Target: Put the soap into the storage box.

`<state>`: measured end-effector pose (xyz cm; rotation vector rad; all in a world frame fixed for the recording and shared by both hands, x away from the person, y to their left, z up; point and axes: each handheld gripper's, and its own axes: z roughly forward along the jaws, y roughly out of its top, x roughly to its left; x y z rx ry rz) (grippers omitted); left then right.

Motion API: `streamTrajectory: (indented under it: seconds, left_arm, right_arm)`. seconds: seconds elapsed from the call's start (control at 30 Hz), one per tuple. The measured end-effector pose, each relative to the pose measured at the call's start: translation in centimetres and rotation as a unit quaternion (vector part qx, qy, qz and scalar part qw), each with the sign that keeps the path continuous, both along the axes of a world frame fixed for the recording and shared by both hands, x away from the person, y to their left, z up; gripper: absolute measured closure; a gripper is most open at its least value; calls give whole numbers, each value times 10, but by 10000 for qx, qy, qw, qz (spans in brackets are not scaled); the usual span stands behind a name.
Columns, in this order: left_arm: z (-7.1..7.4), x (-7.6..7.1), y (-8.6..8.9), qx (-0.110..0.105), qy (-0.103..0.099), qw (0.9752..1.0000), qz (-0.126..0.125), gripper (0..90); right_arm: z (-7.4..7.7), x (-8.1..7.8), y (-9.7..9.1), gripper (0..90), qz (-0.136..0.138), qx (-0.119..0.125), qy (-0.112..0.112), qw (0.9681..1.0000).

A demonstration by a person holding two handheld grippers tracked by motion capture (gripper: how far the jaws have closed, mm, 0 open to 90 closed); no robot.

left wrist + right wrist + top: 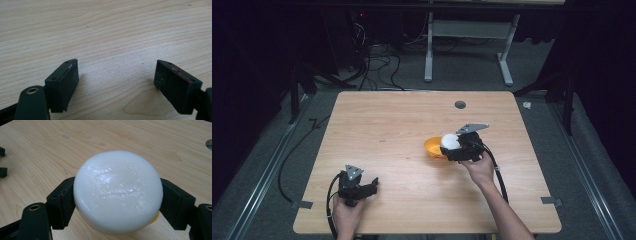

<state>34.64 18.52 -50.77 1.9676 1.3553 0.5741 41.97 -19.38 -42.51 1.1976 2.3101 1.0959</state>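
Here, white soap (117,192) clamped btwn right gripper (117,202) jaws, over yellow dish (433,147)

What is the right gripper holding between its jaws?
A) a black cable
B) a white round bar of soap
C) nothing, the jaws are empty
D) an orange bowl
B: in the right gripper view, the right gripper has one jaw on each side of the white round soap bar.

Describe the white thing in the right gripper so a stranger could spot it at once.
On the wooden table, look right of centre, where the right gripper hovers over an orange bowl. Clamped between its black jaws is the white soap bar: a rounded, glossy puck with faint embossed lettering, the one white thing there.
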Motion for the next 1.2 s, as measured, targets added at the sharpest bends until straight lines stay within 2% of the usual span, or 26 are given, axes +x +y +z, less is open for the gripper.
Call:
streamTrajectory:
  seconds: [0.1, 0.37, 0.5, 0.57, 0.73, 1.03, 1.2]
  left_arm:
    - [0, 0, 0, -3, 1, 10000, -2, 207]
    - [0, 0, 0, -18, 1, 10000, -17, 210]
    - [0, 0, 0, -19, 1, 10000, -21, 209]
    - [0, 0, 0, -21, 2, 10000, -23, 209]
    - [0, 0, 0, -20, -4, 10000, -22, 211]
    - [0, 0, 0, -11, 2, 10000, -20, 209]
    - [0, 0, 0, -10, 3, 10000, -23, 209]
  right_arm:
    - [-3, 3, 0, 236, -95, 56, 63, 9999]
    - [-10, 10, 5, 236, -182, -12, 105, 9998]
    - [-15, 14, 9, 236, -216, -104, 191, 9995]
    - [-17, 14, 12, 236, -217, -250, 145, 9993]
    - [-21, 18, 14, 235, -278, -304, 184, 9990]
    - [-27, 23, 18, 234, -309, -332, 221, 9987]
    - [-29, 24, 19, 233, -352, -311, 326, 9984]
